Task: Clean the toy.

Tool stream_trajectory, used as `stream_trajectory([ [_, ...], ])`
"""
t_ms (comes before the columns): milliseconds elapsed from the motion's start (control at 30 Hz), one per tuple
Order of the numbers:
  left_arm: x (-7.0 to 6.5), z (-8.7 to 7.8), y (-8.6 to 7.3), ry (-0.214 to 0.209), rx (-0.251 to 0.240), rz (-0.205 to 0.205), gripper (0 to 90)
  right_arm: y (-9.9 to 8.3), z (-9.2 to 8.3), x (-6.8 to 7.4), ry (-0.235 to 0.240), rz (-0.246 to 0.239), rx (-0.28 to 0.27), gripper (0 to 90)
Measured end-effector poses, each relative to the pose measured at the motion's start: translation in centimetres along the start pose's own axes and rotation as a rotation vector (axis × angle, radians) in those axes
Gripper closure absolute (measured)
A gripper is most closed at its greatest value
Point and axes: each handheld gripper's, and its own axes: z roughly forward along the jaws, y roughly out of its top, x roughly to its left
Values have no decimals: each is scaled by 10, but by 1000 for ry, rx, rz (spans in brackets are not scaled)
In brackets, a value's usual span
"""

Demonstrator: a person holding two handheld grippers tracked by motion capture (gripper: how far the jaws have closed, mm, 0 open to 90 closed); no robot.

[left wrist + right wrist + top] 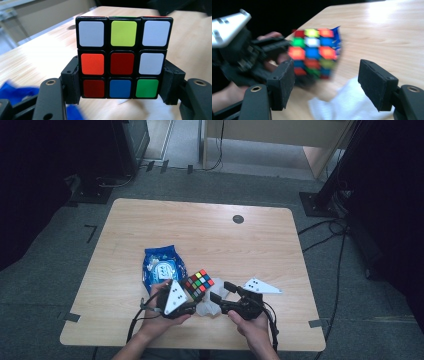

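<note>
A scrambled colour cube (198, 284) (123, 57) is held above the table near its front edge, with my left gripper (192, 295) (121, 86) shut on its lower sides. The face toward the left gripper view shows white, yellow-green, orange, red, blue and green stickers. My right gripper (223, 291) (327, 83) stands open just right of the cube, its pads (283, 83) apart with nothing between them. In the right gripper view the cube (313, 53) is blurred and lies beyond the jaws. A crumpled white tissue (210, 307) (337, 105) lies on the table below both grippers.
A blue wet-wipe packet (161, 264) lies on the wooden table (200, 235) just left of and behind the cube. A small dark round cap (238, 219) is set in the tabletop at the far right. Dark stands and cables surround the table on the floor.
</note>
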Motion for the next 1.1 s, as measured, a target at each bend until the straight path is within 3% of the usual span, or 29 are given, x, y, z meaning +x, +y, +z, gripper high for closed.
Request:
stream_trajectory([
  [33,6,-3,-1,10,-4,-16,338,-5,0,-7,-48,-17,4,307],
  [100,15,-8,-1,23,-12,-45,338,-8,3,-9,-58,-23,18,309],
  [133,20,-11,-2,26,-17,-61,338,-11,7,-11,-79,-32,41,311],
  [167,24,-14,-2,27,-21,-77,338,-19,19,-13,-110,-76,89,310],
  [200,24,-14,-2,27,-21,-77,338,-19,19,-13,-110,-76,89,310],
  [267,25,-14,-3,12,-24,-92,338,-26,35,-8,-142,-148,141,289],
  [300,25,-14,-3,-1,-25,-99,338,-26,35,-8,-142,-148,141,289],
  [400,25,-14,-4,-31,-23,-107,338,-33,49,-4,-175,-223,190,285],
  [500,24,-14,-3,-44,-25,-116,338,-43,59,-4,-204,-281,248,330],
  [600,26,-15,-4,-54,-34,-139,338,-47,61,-6,-204,-281,269,388],
  [733,29,-14,-6,-61,-30,-171,338,-52,59,-12,-232,-294,303,535],
  [900,26,-13,-6,-82,-19,-153,339,-55,58,-17,-237,-296,296,574],
  [967,24,-13,-5,-89,-24,-139,338,-55,57,-20,-248,-309,293,683],
  [1000,23,-13,-4,-92,-24,-133,338,-55,57,-20,-248,-309,293,683],
  [1067,22,-13,-4,-94,-27,-134,339,-53,55,-22,-291,-297,293,831],
  [1100,22,-13,-4,-94,-27,-134,338,-53,55,-22,-291,-297,293,831],
])
